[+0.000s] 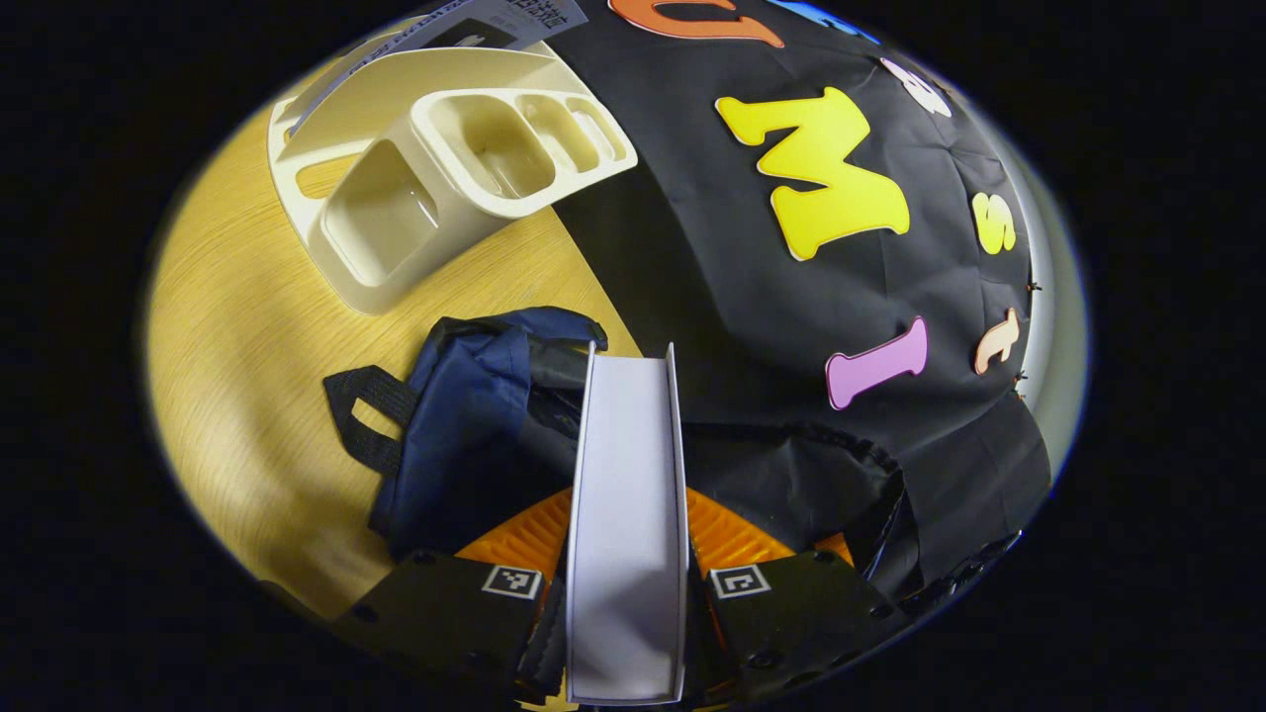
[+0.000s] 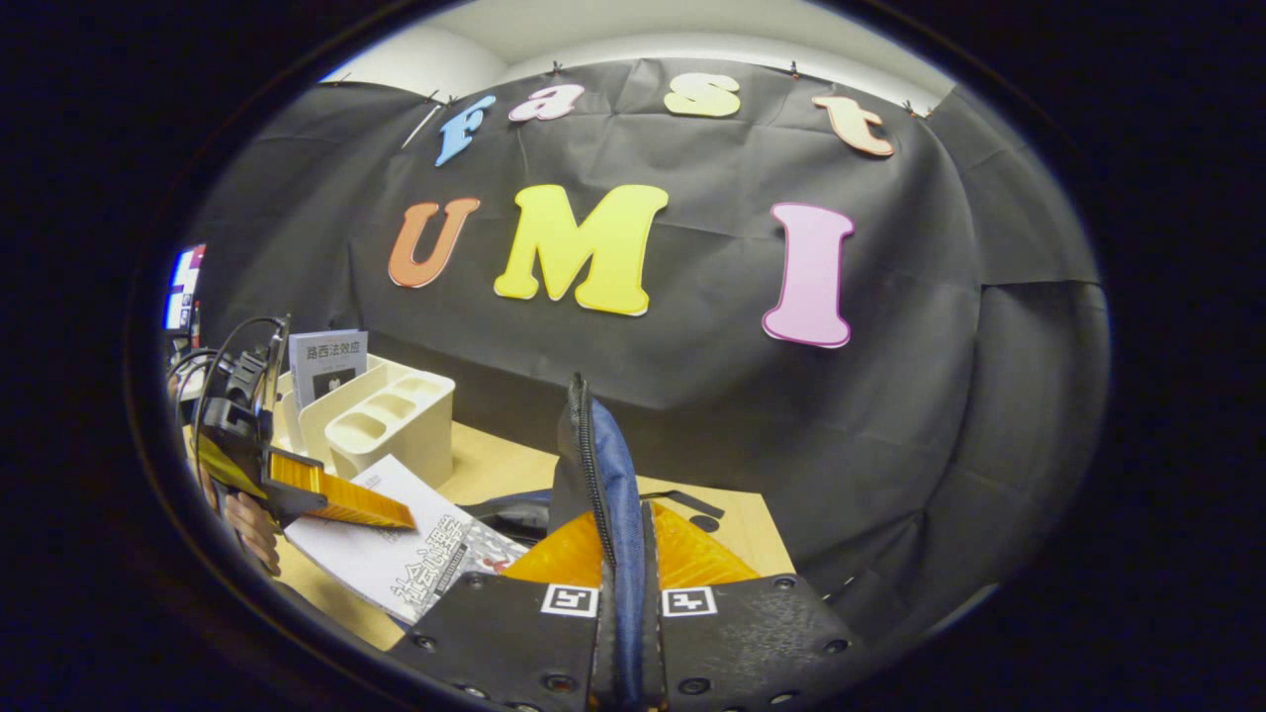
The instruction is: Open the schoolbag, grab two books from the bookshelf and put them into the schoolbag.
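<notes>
Book [image 1: 627, 514] edge-on fills your left gripper [image 1: 627, 583] view, jaws clenched on it, pages toward the lens, hovering over the navy schoolbag [image 1: 465, 425] lying on the wooden tabletop [image 1: 237, 326]. Right gripper view gives you what that one hides: the book's printed cover [image 2: 396, 554], a hand [image 2: 247, 524] behind the left gripper, and a second book [image 2: 326, 361] standing in the cream bookshelf [image 2: 381, 420]. Your right gripper [image 2: 623, 603] pinches the bag's zippered edge [image 2: 603, 475], lifted upright. Black cloth walls the booth behind.
</notes>
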The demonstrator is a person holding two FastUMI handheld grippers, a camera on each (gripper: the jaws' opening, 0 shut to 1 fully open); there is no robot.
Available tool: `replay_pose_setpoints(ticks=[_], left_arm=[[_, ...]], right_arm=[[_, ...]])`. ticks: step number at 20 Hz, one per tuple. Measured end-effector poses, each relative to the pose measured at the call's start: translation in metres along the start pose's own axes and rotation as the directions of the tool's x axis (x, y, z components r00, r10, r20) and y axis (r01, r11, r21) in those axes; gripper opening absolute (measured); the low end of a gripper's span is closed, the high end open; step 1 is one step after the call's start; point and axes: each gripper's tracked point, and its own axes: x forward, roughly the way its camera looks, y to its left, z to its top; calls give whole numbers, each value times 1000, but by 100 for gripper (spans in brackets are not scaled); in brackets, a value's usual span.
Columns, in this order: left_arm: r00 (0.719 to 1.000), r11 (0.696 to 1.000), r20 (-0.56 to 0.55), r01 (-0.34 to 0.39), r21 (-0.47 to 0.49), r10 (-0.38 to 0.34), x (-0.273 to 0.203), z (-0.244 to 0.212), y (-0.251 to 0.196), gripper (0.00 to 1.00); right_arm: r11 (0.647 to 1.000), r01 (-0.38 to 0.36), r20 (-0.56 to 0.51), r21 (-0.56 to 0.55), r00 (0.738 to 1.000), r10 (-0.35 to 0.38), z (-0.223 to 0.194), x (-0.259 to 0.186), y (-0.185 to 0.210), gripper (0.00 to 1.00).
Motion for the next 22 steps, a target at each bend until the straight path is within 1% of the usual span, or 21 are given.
replay_pose_setpoints(ticks=[1, 3, 4, 5, 6, 7, 8, 10, 12, 13, 15, 17, 18, 20, 21, 22], left_arm=[[1000, 1000, 0, -3, -19, 3, -2, 3, 3, 48], [1000, 998, 2, 0, -61, 0, -3, 10, 6, 48], [1000, 997, 6, 1, -79, 0, -5, 12, 9, 48], [1000, 996, 11, 5, -93, -4, -6, 16, 10, 48], [1000, 994, 1, 5, -109, -5, -8, 17, 11, 48], [1000, 993, 8, 19, -114, -18, -12, 20, 8, 48], [999, 994, 21, 39, -100, -37, -11, 25, 1, 48], [999, 994, 33, 46, -97, -43, -8, 29, 1, 48], [999, 991, 15, 46, -127, -45, 0, 27, 6, 47], [999, 988, 13, 50, -143, -49, 6, 26, 7, 48], [998, 984, 25, 66, -167, -63, 13, 25, 10, 48], [999, 988, 7, 54, -143, -53, 23, 14, 14, 48], [999, 991, -18, 44, -129, -46, 27, 3, 16, 48], [995, 996, -86, 49, -78, -55, 35, -23, 15, 48], [994, 997, -87, 59, -52, -63, 36, -27, 11, 48], [995, 998, -80, 64, -22, -66, 39, -28, 8, 48]], right_arm=[[1000, -4, -2, 1, 1000, 4, 0, 0, 0, 9], [1000, -5, 0, -1, 1000, 5, 2, 2, 0, 8], [1000, -7, 0, -1, 1000, 7, 2, 2, 0, 12], [1000, -9, 1, 0, 1000, 9, 1, 2, 1, 8], [1000, -7, 5, 0, 1000, 7, 3, 1, 0, 9], [1000, -3, 9, 3, 1000, 3, 4, 0, -2, 9], [1000, 1, 11, 4, 1000, -1, 4, 0, -2, 12], [1000, -2, 8, 9, 1000, 2, 5, 1, 0, 12], [1000, -3, 12, 8, 1000, 3, 9, 1, 4, 12], [1000, -7, 17, 10, 1000, 7, 11, 0, 6, 9], [1000, -9, 26, 4, 1000, 9, 14, -1, 11, 9], [1000, -21, 28, -1, 999, 21, 17, -1, 18, 9], [1000, -25, 27, -4, 999, 25, 17, -2, 20, 12], [1000, -26, 17, -6, 1000, 26, 15, 1, 21, 12], [1000, -25, 15, -2, 1000, 25, 14, 2, 21, 12], [1000, -26, 15, -1, 1000, 26, 14, 2, 22, 9]])
